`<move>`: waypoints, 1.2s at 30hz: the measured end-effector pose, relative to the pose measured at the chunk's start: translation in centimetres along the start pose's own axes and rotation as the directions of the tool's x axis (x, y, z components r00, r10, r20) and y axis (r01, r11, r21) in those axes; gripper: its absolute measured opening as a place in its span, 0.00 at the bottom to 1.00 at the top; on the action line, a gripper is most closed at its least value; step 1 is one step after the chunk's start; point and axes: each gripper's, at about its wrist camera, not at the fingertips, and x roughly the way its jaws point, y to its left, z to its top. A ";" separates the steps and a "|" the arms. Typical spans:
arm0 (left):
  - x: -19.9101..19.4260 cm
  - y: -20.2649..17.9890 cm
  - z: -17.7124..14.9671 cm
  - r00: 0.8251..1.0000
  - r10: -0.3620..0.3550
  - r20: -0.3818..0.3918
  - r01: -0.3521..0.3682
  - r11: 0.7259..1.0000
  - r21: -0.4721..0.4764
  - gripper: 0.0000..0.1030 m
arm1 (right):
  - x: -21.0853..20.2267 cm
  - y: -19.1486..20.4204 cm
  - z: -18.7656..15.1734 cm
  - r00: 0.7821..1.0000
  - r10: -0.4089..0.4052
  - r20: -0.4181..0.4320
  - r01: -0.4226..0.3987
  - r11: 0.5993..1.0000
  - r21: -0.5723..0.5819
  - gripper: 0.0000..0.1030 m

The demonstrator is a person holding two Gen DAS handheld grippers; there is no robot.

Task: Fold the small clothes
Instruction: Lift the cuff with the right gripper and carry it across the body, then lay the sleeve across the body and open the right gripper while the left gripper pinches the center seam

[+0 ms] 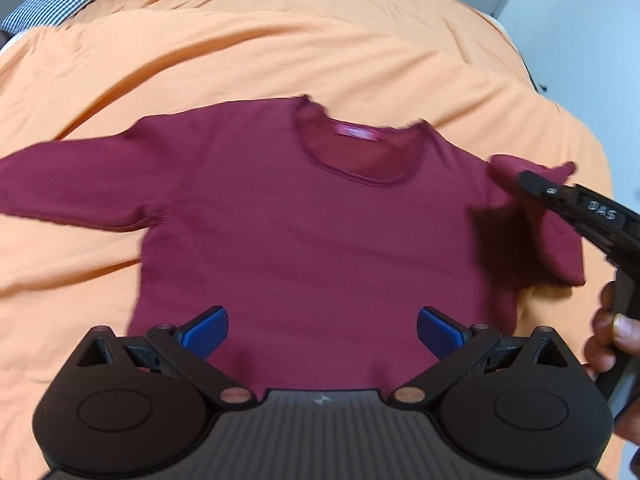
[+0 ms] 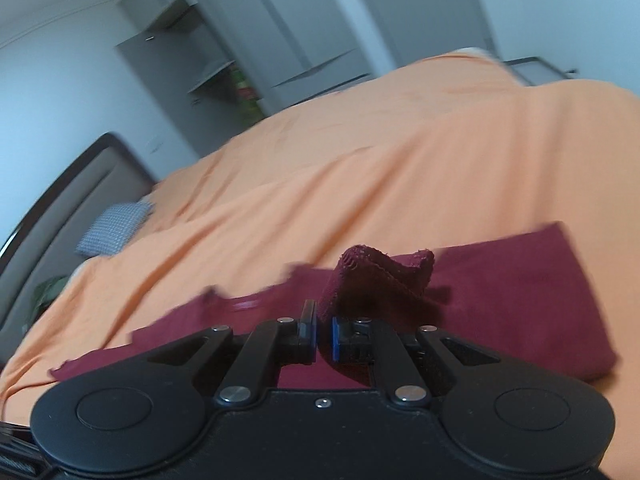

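Orange bedspread (image 1: 280, 48) lies bare toward twelve o'clock; your right gripper (image 2: 324, 338) clamps probably the sweater (image 1: 300, 220) cuff, left gripper (image 1: 322, 330) spread wide.

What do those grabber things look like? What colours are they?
Both are black plastic. Each has two round humps at the back, ribbed in between, and jointed bars with shiny rivets leading to two fingers. The left gripper has bright blue ribbed pads. The right gripper has blue-edged pads too, and raised letters "DAS" on its side. No cables or sleeves show.
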 end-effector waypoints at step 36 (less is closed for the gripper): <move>15.3 -4.0 5.8 0.965 -0.262 -0.010 0.262 0.963 0.059 0.08 | -12.5 -6.3 -6.6 0.988 -0.112 -0.108 0.121 0.989 0.081 0.52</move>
